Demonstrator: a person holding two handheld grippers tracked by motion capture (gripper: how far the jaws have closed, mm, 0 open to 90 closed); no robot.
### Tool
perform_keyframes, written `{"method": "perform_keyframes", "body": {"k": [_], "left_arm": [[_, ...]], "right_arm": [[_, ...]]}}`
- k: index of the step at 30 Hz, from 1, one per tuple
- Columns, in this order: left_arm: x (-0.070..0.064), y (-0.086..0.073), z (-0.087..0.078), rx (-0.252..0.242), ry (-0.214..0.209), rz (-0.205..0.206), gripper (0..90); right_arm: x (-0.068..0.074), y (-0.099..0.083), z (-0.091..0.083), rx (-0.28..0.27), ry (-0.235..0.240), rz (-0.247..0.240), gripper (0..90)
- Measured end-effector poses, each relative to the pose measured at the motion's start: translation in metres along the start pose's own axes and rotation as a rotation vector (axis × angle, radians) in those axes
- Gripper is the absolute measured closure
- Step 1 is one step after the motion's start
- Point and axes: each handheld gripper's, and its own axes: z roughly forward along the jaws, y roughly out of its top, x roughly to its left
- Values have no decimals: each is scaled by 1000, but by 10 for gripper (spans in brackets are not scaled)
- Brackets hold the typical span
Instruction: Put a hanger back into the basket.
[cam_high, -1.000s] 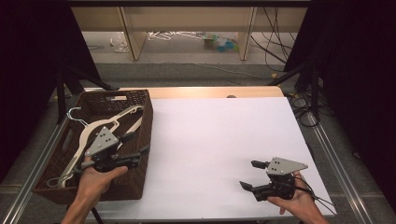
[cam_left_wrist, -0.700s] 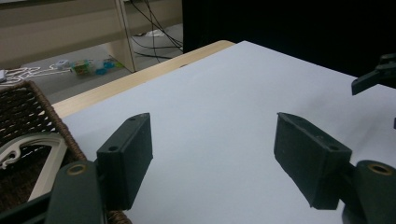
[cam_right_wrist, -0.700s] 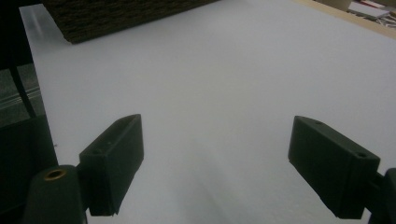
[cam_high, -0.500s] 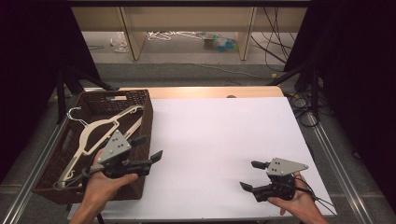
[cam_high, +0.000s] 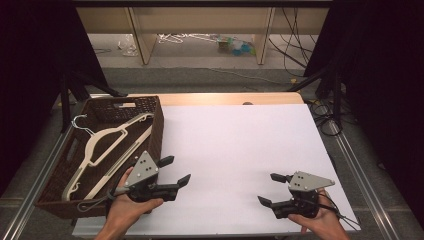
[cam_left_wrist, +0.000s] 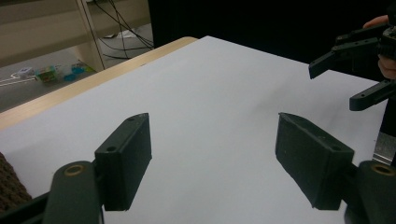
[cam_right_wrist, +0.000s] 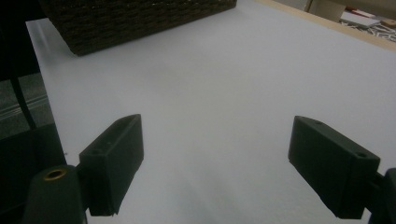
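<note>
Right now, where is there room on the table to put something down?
The white sheet is bare from the basket across to its right edge, and between the left gripper and right gripper. The basket is crowded with hangers.

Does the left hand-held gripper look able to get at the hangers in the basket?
Probably yes: the left hand-held gripper is open beside the open-topped basket, and nothing covers the hangers.

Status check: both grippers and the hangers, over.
Left gripper open, empty, beside the dark woven basket. Right gripper open, empty, over the white table sheet. Cream plastic hangers in basket, untouched. Nothing in the way.
</note>
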Motion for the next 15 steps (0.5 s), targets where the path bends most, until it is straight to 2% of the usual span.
{"method": "perform_keyframes", "body": {"k": [2, 4, 5, 7, 9, 13, 15], "left_arm": [[-5, -6, 5, 11, -17, 2, 258], [-6, -8, 6, 16, -22, 0, 254], [-10, -12, 10, 16, -38, -7, 248], [-12, -14, 12, 21, -41, -10, 243], [-16, -19, 16, 33, -46, 19, 235], [-18, -24, 21, 34, -53, 17, 219], [-21, -32, 23, 45, -44, 44, 216]], "right_arm": [[3, 0, -1, 0, 9, 9, 188], [5, 0, -2, -5, -4, 7, 186], [5, -1, -1, -18, 2, 4, 186], [6, -1, -3, -10, -8, 5, 186], [8, -1, -4, -15, -11, 7, 185], [9, -2, -5, -16, -10, 16, 184], [11, -3, -7, -13, -22, 30, 184]]}}
